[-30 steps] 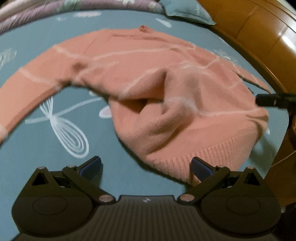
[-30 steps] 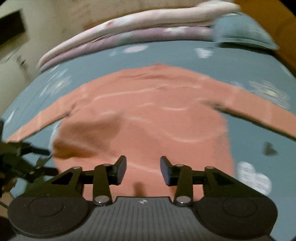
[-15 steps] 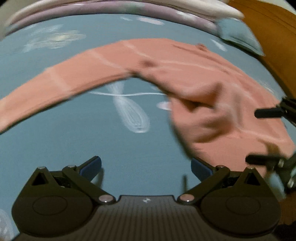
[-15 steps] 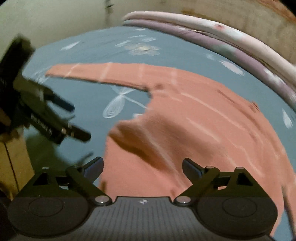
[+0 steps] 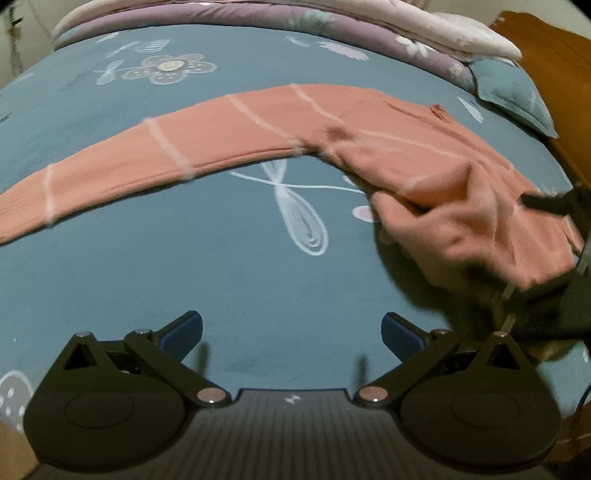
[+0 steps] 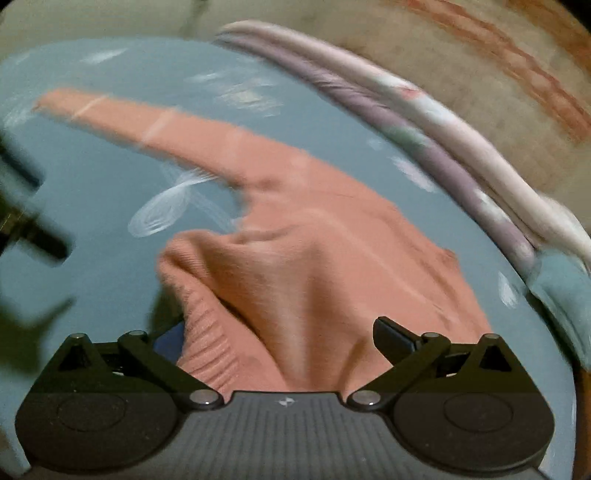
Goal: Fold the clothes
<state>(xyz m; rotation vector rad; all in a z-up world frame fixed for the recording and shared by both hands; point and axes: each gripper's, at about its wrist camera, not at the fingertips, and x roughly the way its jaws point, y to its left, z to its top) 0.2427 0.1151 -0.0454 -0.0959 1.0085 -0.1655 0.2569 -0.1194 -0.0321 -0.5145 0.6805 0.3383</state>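
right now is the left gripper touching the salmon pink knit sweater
Apart. Left wrist view: left gripper open over bare teal bedsheet; the sweater lies beyond its fingertips.

The right hand-held gripper [image 6: 284, 339] has just spread its jaws wide around the sweater's [image 6: 295, 266] bunched hem; the left hand-held gripper [image 5: 291, 332] now faces bare bedsheet [image 5: 184, 266], sweater at two o'clock.

You're in a home bedroom.
Your view shows a bed with a teal flowered sheet [image 5: 184, 266], folded quilts [image 5: 332, 33], a pillow [image 5: 513, 96] and a wooden headboard [image 5: 554, 55].
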